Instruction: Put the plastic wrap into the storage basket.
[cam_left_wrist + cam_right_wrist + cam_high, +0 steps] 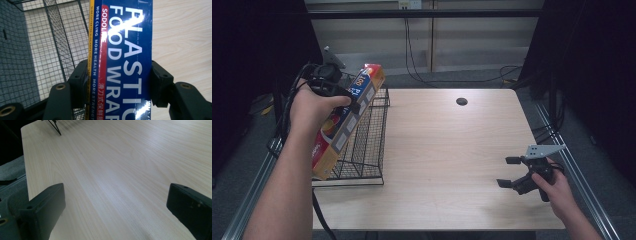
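A long plastic wrap box (343, 126), blue, red and yellow, hangs tilted over the black wire basket (372, 142) at the table's left. My left gripper (349, 100) is shut on it around its upper half. In the left gripper view the box (127, 57) reads "PLASTIC FOOD WRAP" and is clamped between both jaws, with the basket mesh (50, 45) below. My right gripper (511, 171) rests low over the table's near right corner, open with nothing between its jaws. The same gripper (112, 205) shows bare wood between its jaws.
The wooden table (452, 150) has a dark round hole (461, 101) near its far edge. Metal rails run along both sides. Cables hang behind the table. A basket foot (56, 127) shows far off in the right gripper view.
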Demonstrator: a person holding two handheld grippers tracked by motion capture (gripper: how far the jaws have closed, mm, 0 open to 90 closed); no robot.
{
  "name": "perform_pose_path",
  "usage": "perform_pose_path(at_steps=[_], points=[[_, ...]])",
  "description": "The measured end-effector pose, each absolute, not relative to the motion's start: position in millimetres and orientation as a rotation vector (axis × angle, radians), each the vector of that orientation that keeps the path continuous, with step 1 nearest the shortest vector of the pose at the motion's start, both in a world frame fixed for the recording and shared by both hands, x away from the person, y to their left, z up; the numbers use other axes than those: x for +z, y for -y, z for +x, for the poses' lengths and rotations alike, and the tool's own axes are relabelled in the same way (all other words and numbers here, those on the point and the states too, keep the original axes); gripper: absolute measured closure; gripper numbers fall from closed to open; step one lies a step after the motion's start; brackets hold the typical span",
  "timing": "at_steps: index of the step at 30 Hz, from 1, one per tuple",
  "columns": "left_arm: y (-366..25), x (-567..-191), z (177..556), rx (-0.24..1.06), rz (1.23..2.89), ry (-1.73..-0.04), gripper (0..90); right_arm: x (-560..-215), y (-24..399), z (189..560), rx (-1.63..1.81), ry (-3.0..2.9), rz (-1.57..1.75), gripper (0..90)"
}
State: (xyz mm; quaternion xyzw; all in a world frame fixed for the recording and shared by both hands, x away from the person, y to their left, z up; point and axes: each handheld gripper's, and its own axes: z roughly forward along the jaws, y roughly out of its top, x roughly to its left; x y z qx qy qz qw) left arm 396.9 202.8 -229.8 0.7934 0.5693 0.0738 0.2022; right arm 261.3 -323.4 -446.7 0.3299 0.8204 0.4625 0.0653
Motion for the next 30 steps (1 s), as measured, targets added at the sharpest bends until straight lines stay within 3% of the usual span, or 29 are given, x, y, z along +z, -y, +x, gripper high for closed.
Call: perform_pose_path(at_steps=[30], points=[[-229, -225, 398, 0.250, 2.129, -1.691, 43.6, -446, 324, 261, 1.396, -2.475, 0.996, 2.0]])
